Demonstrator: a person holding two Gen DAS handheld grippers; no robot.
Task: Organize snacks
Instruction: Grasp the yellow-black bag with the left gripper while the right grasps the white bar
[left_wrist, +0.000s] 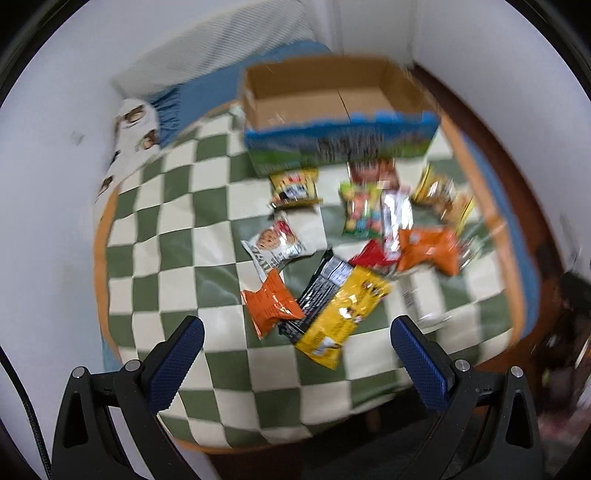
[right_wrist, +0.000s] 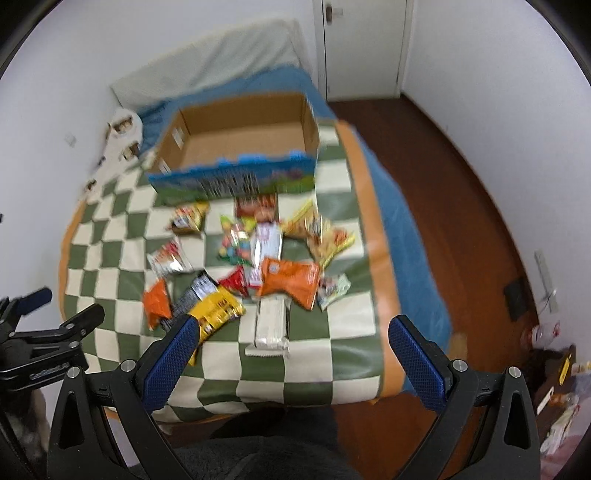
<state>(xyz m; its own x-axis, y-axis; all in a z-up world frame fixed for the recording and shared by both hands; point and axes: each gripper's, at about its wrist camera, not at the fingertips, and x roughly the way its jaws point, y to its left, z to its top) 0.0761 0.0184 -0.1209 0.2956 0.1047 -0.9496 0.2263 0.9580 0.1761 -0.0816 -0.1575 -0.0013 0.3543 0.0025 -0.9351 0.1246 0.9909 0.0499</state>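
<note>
Snacks lie scattered on the checked blanket (right_wrist: 110, 258) in front of the empty cardboard box (right_wrist: 240, 147). Nearest my right gripper (right_wrist: 291, 332) I note the white packet (right_wrist: 271, 326), dead ahead, long axis pointing toward the box. Both grippers, left (left_wrist: 297, 334) included, are spread wide and hold nothing.

Each gripper, left gripper (left_wrist: 297, 334) and right gripper (right_wrist: 293, 332), had a black frame of two triangular arms with teardrop cut-outs. Round silver screws sat at the arm joints. The fingers (left_wrist: 177, 363) carried blue pads (right_wrist: 417, 362) with a fine diamond-knurled texture. A black braided cable (left_wrist: 31, 421) ran along the left unit's edge.
</note>
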